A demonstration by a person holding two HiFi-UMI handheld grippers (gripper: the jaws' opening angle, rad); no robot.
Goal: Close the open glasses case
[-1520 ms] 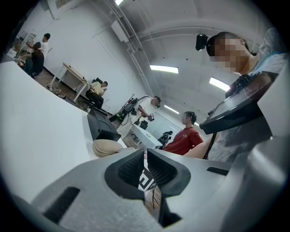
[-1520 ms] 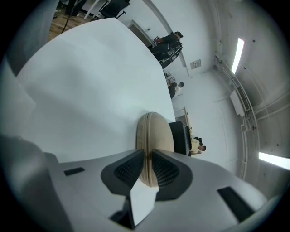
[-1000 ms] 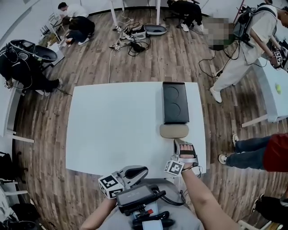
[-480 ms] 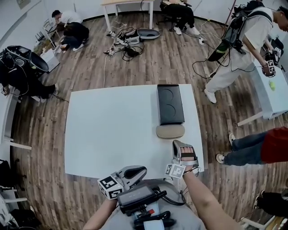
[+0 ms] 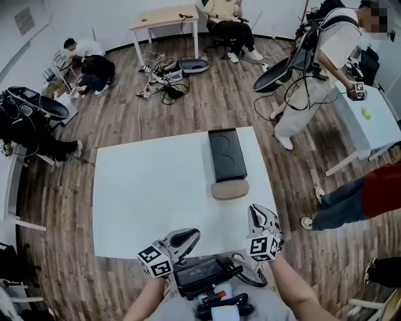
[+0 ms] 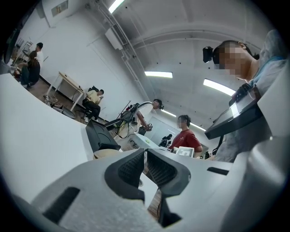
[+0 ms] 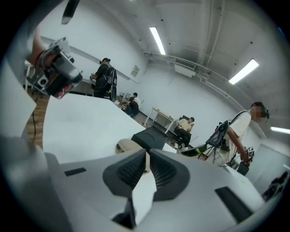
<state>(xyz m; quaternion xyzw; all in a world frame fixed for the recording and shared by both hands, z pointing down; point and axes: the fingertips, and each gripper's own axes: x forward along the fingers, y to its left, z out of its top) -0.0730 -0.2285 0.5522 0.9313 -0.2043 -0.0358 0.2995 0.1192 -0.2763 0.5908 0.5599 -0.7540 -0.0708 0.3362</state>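
Observation:
The beige glasses case lies on the white table, against the near end of a black box. It looks like a smooth rounded shell with its lid down. My right gripper hovers at the table's near edge, a little to the near right of the case, jaws shut and empty. Over the near edge, further left, my left gripper is also shut on nothing. The case shows just beyond the right gripper in the right gripper view. It also peeks above the left gripper as a low beige case.
The black box has two round recesses on top. A person in red stands close to the table's right side. More people, a wooden table and cables lie on the floor beyond.
My right gripper has drawn back from the case toward the near edge and to the right. The left gripper has stayed put. The head view has tilted up.

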